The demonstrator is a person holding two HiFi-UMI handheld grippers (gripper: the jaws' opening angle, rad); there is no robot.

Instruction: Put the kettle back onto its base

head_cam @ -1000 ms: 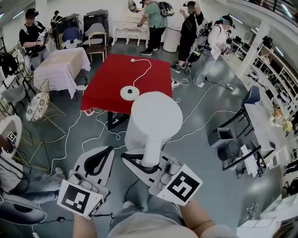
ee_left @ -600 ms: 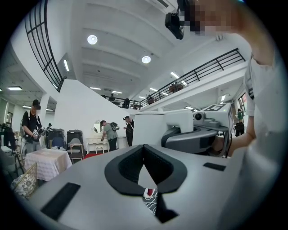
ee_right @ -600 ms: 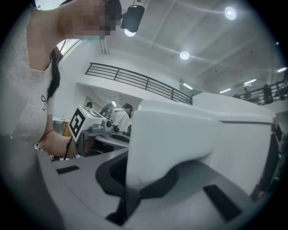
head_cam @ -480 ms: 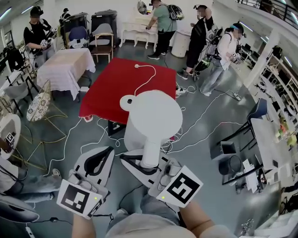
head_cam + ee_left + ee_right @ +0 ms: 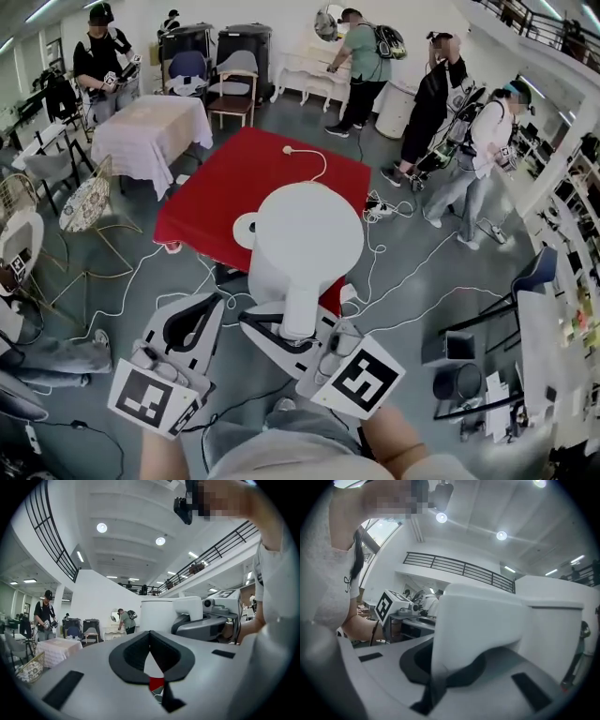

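- Right tongs [image 5: 286,330] are clamped narrow on the handle of the kettle [image 5: 305,239], held up at frame centre; gripped by the handle alone, the body could swing or slip.
- Its base [image 5: 244,229], just left on the red table [image 5: 225,173], is half hidden by the kettle, so an off-centre landing is a risk.
- Left tongs [image 5: 197,323], lower left, are closed and empty.

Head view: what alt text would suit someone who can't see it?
Seen from above, the right gripper holds a white kettle by its handle over the near edge of a red table, where its round base lies. The left gripper is empty beside it; people stand beyond.
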